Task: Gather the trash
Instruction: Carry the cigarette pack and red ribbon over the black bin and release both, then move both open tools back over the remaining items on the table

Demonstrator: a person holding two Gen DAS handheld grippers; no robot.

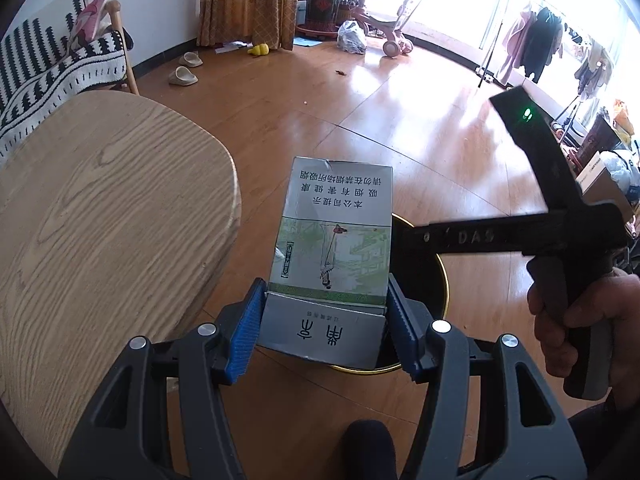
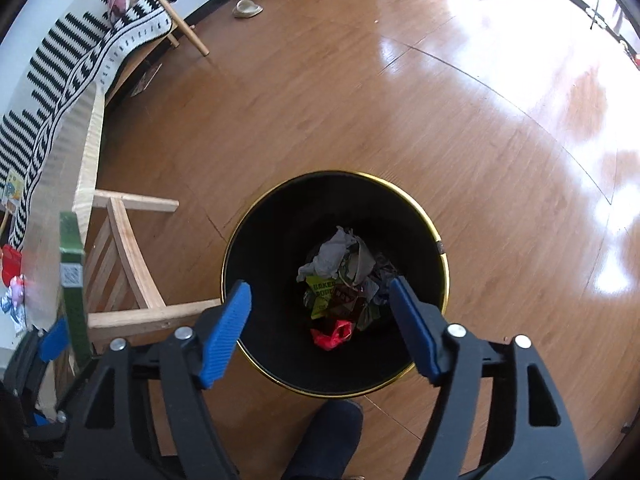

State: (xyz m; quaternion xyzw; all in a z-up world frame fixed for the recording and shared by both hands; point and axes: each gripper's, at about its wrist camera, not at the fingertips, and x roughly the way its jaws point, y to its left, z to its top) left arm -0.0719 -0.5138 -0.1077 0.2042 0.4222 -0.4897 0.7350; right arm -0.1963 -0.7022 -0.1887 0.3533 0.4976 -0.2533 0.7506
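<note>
My left gripper is shut on a silver and green cigarette carton, its blue pads pressing on both sides near the lower end. The carton hangs tilted over a black bin with a gold rim, which it mostly hides. In the right wrist view my right gripper stands open and empty straight above the bin. Inside lie crumpled grey paper, a yellow-green wrapper and a red bag. The carton's green side shows at the far left. A hand holds the right gripper's housing.
A light wooden table stands left of the bin, its legs close to the rim. A striped sofa lines the wall behind. Slippers and a tricycle lie far across the wooden floor. A dark shoe stands by the bin.
</note>
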